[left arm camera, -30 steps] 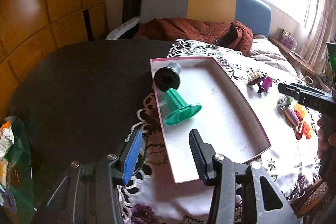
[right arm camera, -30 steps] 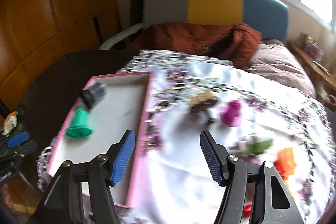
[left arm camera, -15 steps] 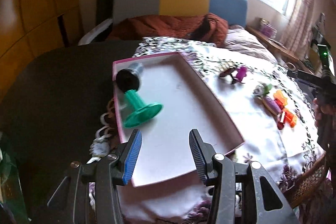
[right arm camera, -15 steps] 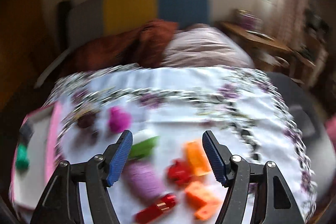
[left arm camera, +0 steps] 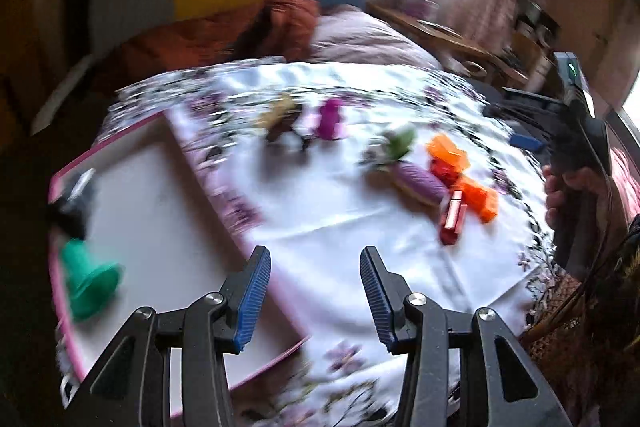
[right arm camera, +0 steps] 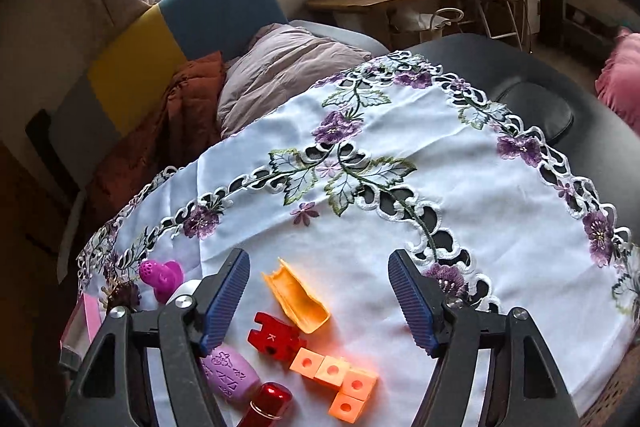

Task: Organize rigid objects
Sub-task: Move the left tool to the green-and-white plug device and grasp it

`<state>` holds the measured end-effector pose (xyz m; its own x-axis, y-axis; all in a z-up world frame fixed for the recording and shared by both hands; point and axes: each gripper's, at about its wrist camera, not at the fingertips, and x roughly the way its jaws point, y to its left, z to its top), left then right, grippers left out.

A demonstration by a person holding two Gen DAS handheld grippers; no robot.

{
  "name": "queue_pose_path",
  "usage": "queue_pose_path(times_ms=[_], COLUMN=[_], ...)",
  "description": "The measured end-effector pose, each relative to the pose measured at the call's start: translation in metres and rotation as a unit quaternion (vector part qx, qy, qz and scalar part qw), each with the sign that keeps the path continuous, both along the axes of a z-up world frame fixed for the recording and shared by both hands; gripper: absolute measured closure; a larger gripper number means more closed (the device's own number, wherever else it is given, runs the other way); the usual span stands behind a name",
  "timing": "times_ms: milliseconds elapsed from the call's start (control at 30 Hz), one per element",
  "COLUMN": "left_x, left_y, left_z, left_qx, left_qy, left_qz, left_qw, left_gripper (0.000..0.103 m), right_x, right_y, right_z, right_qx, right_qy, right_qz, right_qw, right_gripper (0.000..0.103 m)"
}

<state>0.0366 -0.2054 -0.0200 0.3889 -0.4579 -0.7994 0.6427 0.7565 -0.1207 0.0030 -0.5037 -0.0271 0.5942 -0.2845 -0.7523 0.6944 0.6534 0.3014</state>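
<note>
My right gripper (right arm camera: 320,297) hangs over the white tablecloth (right arm camera: 460,187) with purple flowers. Its jaws are opening, and they hold nothing. Just below them on the cloth lie an orange scoop-shaped piece (right arm camera: 298,297), a red block with a letter K (right arm camera: 274,341) and a bent row of orange cubes (right arm camera: 340,383). The red block touches the orange cubes. A purple oval piece with patterns (right arm camera: 230,375) and a shiny red tube (right arm camera: 268,405) lie at the bottom left, partly behind my left finger. A bright pink piece with little holes (right arm camera: 160,275) sits further left, near the edge of the cloth.

My left gripper (left arm camera: 316,291) is open about half way and holds nothing. It hangs over the near corner of a white tray with a pink rim (left arm camera: 168,211). The tray lies on the left part of the tabletop. In the tray lie a green piece with a wide round end (left arm camera: 90,281) and a black piece (left arm camera: 74,205), both close to its left side. This view is blurry, so small things are hard to tell. On the cloth past the tray are a brown piece (left arm camera: 280,123) and a green and white piece (left arm camera: 394,147). At the right edge of this view, a hand (left arm camera: 568,195) holds my other gripper.
</note>
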Motion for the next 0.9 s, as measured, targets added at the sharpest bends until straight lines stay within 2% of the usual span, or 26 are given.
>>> queue_pose_path(times_ms=[167, 333, 467, 500, 567, 700, 867, 900], left_x=[0.014, 0.034, 0.045, 0.048, 0.054, 0.067, 0.085, 0.089], left_y=[-0.055, -0.098, -0.132, -0.139, -0.157, -0.180, -0.198, -0.198], left_z=[-0.002, -0.009, -0.019, -0.021, -0.026, -0.035, -0.060, -0.065], left_qx=[0.018, 0.035, 0.048, 0.052, 0.063, 0.073, 0.099, 0.096], left_qy=[-0.010, -0.006, -0.001, -0.005, -0.014, -0.011, 0.017, 0.028], left_qz=[-0.050, -0.075, -0.111, -0.115, -0.124, -0.138, -0.144, -0.140], left_qw=[0.9986, 0.9965, 0.9926, 0.9919, 0.9902, 0.9877, 0.9844, 0.9851], left_gripper=[0.056, 0.053, 0.041, 0.033, 0.029, 0.029, 0.028, 0.042], right_x=[0.001, -0.002, -0.004, -0.004, -0.002, -0.001, 0.000, 0.000], right_y=[0.001, -0.003, -0.007, -0.007, -0.008, -0.010, -0.011, -0.012], right_z=[0.000, 0.000, -0.001, -0.002, -0.005, -0.008, -0.010, -0.010], right_qx=[0.003, 0.017, 0.029, 0.033, 0.042, 0.054, 0.062, 0.063], right_qy=[-0.002, -0.014, -0.021, -0.022, -0.021, -0.021, -0.022, -0.023], right_qz=[0.002, -0.005, -0.009, -0.009, -0.005, -0.002, -0.001, -0.002], right_qw=[1.000, 1.000, 0.999, 0.999, 0.999, 0.998, 0.998, 0.998], right_gripper=[0.027, 0.025, 0.024, 0.024, 0.023, 0.023, 0.022, 0.022])
